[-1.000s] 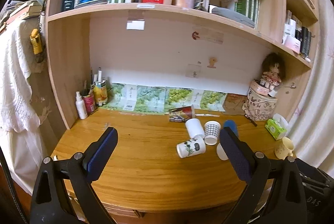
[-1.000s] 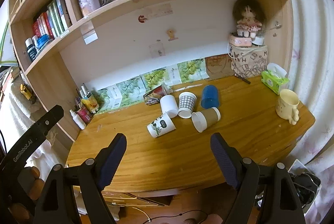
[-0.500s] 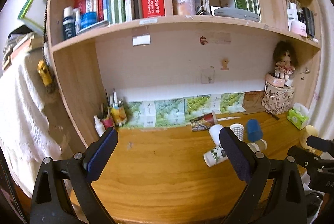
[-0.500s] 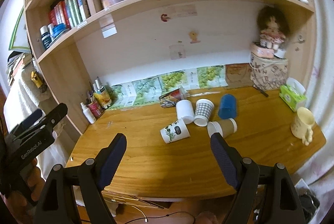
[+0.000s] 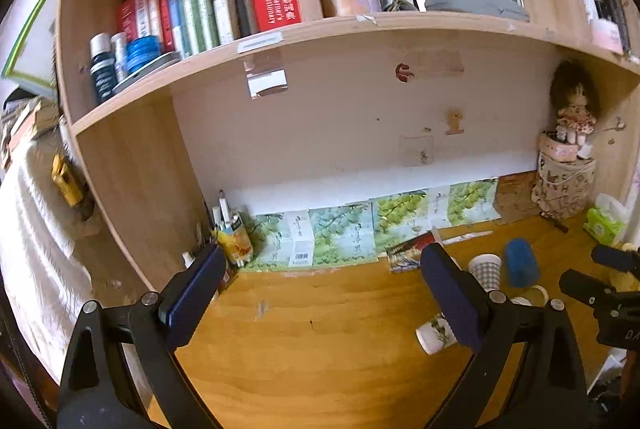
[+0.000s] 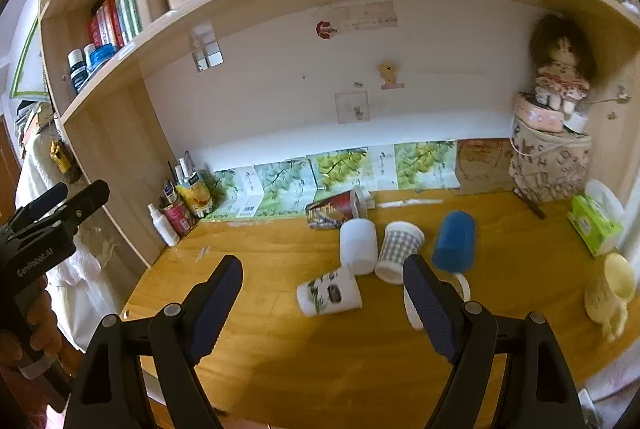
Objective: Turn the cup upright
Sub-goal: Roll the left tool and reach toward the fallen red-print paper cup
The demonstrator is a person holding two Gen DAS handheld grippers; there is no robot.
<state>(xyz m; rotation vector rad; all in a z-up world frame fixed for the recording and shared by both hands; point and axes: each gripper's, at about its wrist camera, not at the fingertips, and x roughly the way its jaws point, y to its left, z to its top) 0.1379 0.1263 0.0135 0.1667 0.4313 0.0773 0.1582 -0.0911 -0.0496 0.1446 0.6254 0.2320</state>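
Several cups lie on their sides on the wooden desk [image 6: 280,349]: a white cup with a plant print [image 6: 330,292], a plain white cup [image 6: 358,245], a checked cup [image 6: 398,249], a blue cup [image 6: 454,243] and a red patterned cup [image 6: 332,213]. A brown cup is partly hidden behind my right finger. My right gripper [image 6: 322,305] is open and empty, just in front of the plant-print cup. My left gripper [image 5: 322,293] is open and empty, over the desk's left half; the plant-print cup [image 5: 436,329] shows by its right finger.
A yellow mug [image 6: 610,289] stands upright at the desk's right edge, near a green tissue pack [image 6: 594,225]. A printed bag with a doll [image 6: 550,161] fills the back right corner. Bottles and pen holders [image 6: 180,205] stand back left. Bookshelves hang above.
Both grippers have moved forward toward the desk and the cups look larger. The left view has swung left and up. No cup has moved.
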